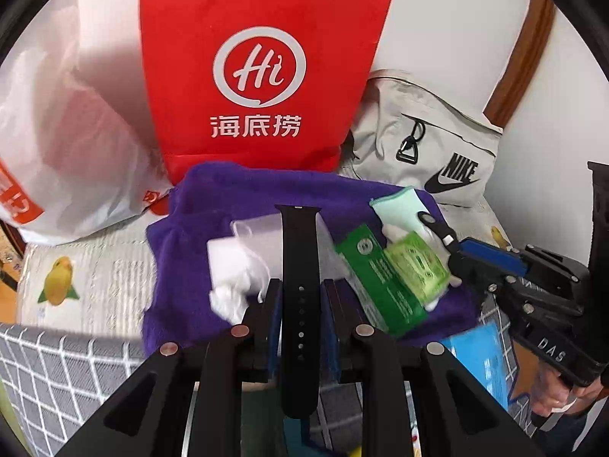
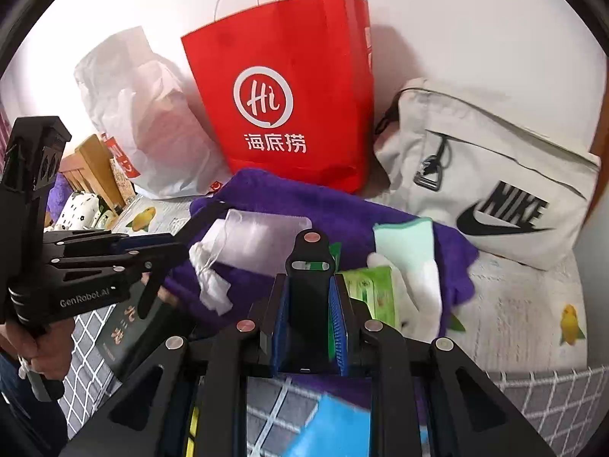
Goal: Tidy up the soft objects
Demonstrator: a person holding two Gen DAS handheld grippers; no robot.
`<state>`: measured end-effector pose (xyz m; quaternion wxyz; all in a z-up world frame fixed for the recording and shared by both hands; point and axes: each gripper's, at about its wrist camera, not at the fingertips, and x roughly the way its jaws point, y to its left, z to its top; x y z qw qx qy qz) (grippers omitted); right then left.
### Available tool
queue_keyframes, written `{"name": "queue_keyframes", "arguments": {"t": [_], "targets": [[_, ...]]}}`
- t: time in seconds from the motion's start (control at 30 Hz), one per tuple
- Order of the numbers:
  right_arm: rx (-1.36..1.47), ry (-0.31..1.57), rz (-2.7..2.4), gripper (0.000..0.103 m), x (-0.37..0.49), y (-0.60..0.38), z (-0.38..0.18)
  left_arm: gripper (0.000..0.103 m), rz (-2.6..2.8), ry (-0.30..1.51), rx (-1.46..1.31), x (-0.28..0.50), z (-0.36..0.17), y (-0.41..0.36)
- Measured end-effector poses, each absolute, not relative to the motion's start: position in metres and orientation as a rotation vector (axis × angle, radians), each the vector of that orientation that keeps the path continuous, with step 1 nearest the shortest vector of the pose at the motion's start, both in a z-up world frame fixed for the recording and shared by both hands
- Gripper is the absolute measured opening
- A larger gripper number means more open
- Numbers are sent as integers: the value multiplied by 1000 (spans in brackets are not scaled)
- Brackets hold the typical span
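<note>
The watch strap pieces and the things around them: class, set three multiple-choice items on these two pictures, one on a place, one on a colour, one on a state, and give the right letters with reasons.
1. Where does the red paper bag stand?
A. behind the purple towel
B. on the grey Nike bag
C. inside the white plastic bag

2. What colour is the strap piece in the left gripper?
A. white
B. black
C. green

3. How is the right gripper?
A. wide open, empty
B. out of view
C. shut on a strap piece

Key: A, the bag rises beyond the towel; B, the strap is black; C, the pads press both its sides.
</note>
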<state>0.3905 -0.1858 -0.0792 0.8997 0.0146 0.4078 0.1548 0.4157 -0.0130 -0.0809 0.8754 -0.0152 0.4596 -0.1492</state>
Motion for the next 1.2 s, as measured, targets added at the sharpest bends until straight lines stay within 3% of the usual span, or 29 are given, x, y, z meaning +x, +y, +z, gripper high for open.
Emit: {"name": "queue_keyframes", "arguments": {"t": [0.53,1.1,1.2], "targets": [[-4,973,342,22,446,-164,-133,19,-313,1057,-144,469,-139,-6],[-32,1034,322,23,456,-165,-152,21,-333,1062,-155,472,-139,-5],[-30,1031,320,30,457,-162,-150,23,-325,1075,-166,470,-135,-4]]}}
